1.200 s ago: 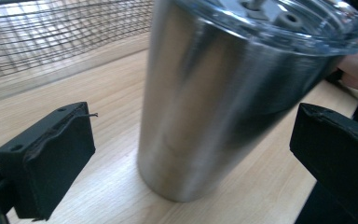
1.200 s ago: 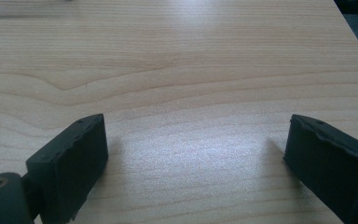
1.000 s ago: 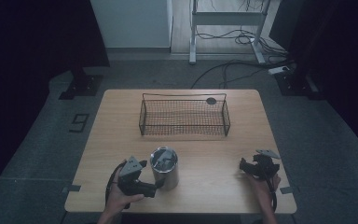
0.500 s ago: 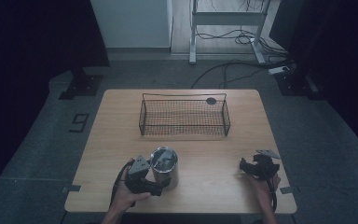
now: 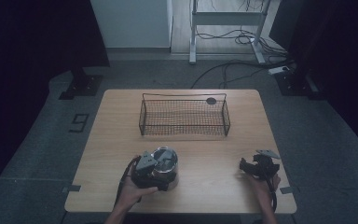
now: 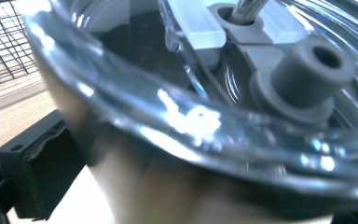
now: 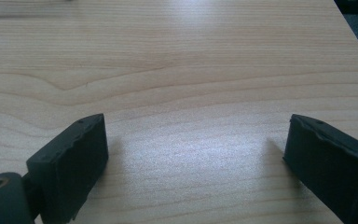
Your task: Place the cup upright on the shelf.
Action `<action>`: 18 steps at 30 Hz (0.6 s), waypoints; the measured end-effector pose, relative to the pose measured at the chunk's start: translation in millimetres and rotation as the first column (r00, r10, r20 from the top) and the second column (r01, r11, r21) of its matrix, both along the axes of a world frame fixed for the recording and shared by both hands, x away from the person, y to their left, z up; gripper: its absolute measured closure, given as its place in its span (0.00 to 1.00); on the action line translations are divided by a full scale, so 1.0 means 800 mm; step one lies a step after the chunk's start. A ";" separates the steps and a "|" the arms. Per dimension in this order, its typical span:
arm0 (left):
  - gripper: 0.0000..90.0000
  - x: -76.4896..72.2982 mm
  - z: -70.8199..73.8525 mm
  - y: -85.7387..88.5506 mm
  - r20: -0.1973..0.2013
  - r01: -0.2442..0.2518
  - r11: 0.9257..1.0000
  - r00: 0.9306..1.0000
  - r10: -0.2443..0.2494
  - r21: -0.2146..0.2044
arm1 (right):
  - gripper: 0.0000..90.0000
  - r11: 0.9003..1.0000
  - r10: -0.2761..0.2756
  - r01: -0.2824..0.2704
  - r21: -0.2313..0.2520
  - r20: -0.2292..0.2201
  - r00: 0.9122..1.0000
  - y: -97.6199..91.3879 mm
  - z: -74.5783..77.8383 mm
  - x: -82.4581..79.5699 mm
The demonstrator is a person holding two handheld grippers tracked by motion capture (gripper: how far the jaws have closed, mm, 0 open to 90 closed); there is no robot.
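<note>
Two grippers are resting at the near edge of the desk (image 5: pixel 121 135), and I am working with the left gripper (image 5: pixel 161 173), which is pressed right up against the steel canister (image 5: pixel 167 169) standing upright at the front left. In the left gripper view the canister's clear lid (image 6: pixel 205 116) and metal wall are looming directly ahead, with one black jaw showing at its left flank; the other jaw is hidden behind the body, so the jaws are looking spread around it, but I cannot tell whether they are pinching it yet. The canister's long axis is running straight up from the desk, so my jaws are meeting it from the side, across its round wall.

My right gripper (image 5: pixel 256 167) is sitting well apart at the front right, its jaws wide apart over bare wood, holding nothing.

Beyond the canister, toward the far side, the wire basket (image 5: pixel 184 117) is standing; judging by this, the left hand is the nearer one for any lift that way.
</note>
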State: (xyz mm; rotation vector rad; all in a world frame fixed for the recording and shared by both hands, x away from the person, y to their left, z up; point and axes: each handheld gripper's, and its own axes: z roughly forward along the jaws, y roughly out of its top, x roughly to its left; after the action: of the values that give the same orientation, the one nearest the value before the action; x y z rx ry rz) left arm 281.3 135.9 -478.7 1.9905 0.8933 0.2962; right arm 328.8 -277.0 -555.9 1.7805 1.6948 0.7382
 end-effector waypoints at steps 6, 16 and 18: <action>0.00 0.003 -0.002 -0.009 0.012 -0.015 0.999 1.000 0.014 0.038 | 0.07 1.000 0.000 0.000 0.000 0.000 1.000 0.000 0.000 0.000; 0.00 0.011 -0.003 -0.020 0.020 -0.043 0.998 0.999 0.043 0.034 | 0.07 1.000 0.000 0.000 -0.001 0.000 1.000 0.000 0.000 0.000; 0.01 0.009 -0.004 -0.021 0.037 -0.049 0.998 0.998 0.048 0.035 | 0.07 1.000 0.000 0.000 -0.001 0.001 1.000 0.000 0.000 0.000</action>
State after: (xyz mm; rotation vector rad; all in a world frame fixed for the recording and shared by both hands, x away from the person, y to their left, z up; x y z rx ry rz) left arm 288.6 119.4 -482.1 1.9921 0.9198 0.3768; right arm 328.7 -277.0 -555.9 1.7790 1.6946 0.7375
